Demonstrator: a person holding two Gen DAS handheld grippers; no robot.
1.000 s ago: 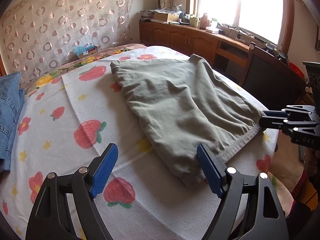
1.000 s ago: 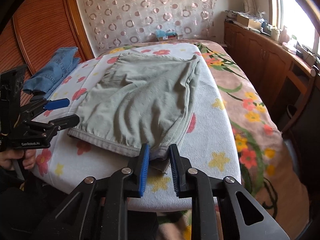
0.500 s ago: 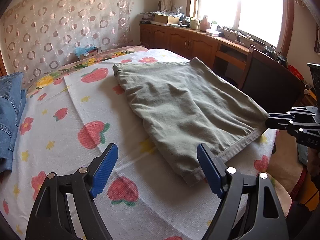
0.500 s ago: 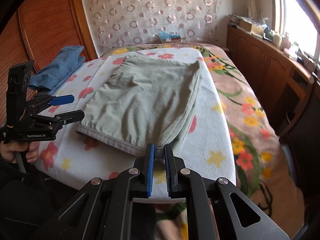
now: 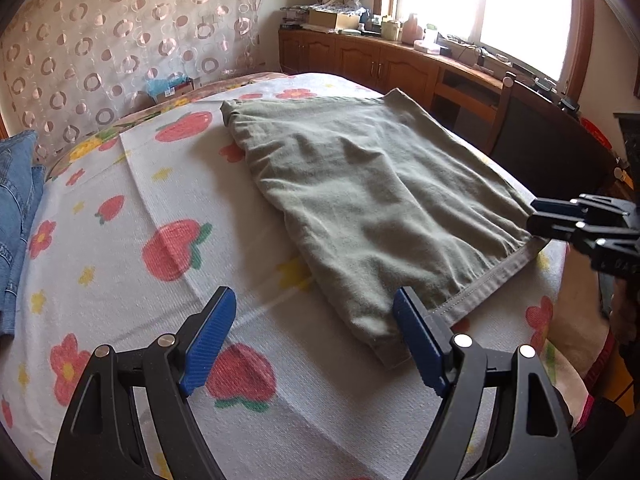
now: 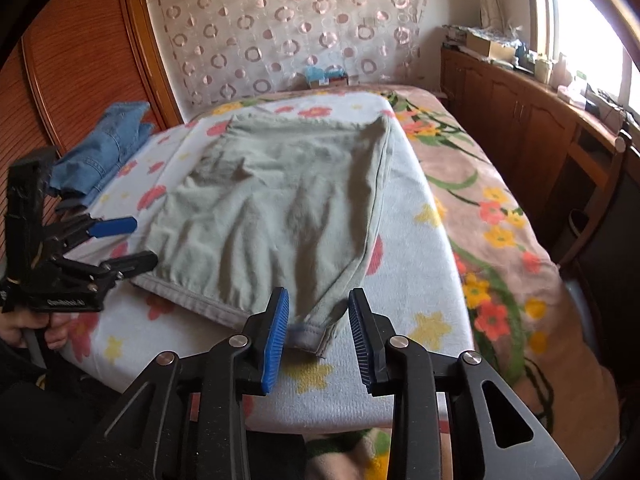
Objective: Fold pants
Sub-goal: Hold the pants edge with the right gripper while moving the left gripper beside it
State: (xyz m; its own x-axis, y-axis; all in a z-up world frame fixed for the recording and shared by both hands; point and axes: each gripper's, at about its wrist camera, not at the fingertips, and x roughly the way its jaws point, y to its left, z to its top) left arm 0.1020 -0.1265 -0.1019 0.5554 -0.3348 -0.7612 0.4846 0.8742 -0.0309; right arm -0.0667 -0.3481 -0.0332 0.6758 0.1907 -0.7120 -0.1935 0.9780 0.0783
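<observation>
So it's a bedroom with wood cabinets (image 6: 516,116) under a bright window and a circle-patterned curtain (image 6: 288,32) at the head of the bed, which has a white towel-like cover (image 5: 132,208) printed with strawberries and flowers. The soft, wrinkly grey-green pants (image 5: 372,196) lie folded flat in the middle of that cover, with some blue jeans (image 6: 104,148) piled off to the side. The left gripper (image 5: 316,336) is spread wide just above the cover by the pants' near corner, and the right gripper (image 6: 318,332) has just been opening, its blue ribbed pads (image 6: 276,336) now apart with the waistband corner lying loose between them.
</observation>
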